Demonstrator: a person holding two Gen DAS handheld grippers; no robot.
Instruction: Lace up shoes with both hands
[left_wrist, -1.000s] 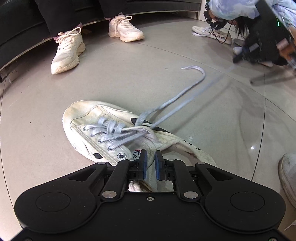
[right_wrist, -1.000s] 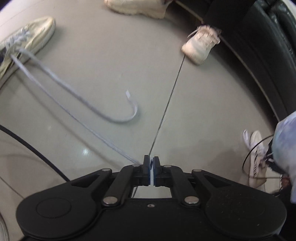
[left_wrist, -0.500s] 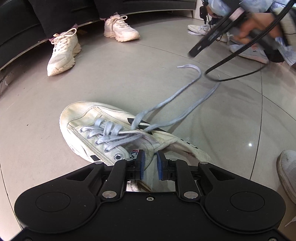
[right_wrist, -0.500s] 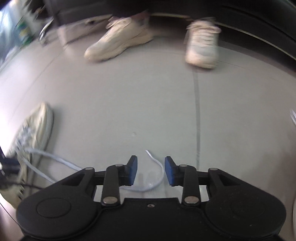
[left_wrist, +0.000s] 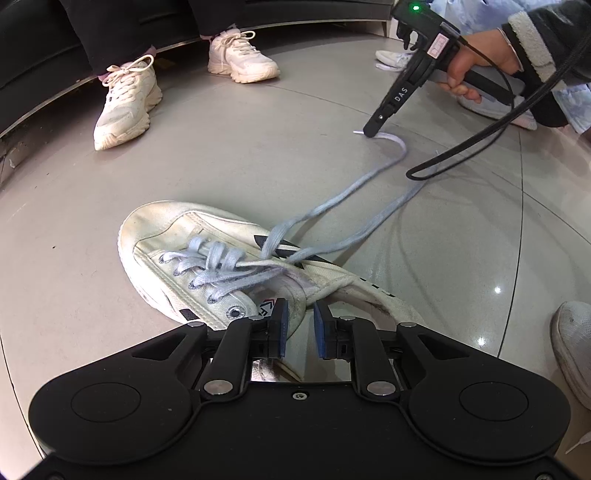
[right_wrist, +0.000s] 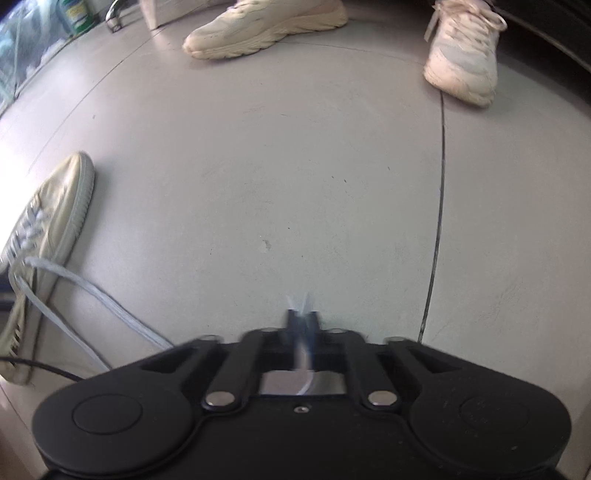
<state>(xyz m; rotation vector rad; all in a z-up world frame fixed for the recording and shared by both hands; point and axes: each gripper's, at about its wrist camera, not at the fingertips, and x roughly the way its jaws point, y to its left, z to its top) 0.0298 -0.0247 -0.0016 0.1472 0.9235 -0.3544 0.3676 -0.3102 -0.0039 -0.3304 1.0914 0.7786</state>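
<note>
1. White canvas shoe (left_wrist: 207, 258): laid on grey floor (left_wrist: 258, 147), partly laced.
2. Lace (left_wrist: 332, 199): end pinched by closed right gripper (right_wrist: 303, 321).
3. Left gripper (left_wrist: 299, 328): narrowly parted, straddling shoe collar.

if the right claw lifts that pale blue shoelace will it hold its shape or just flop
Probably flop: the shoelace lies in slack curves on the floor. Looks flat and woven, so likely light and grippy. The right claw appears shut on its tip.
</note>
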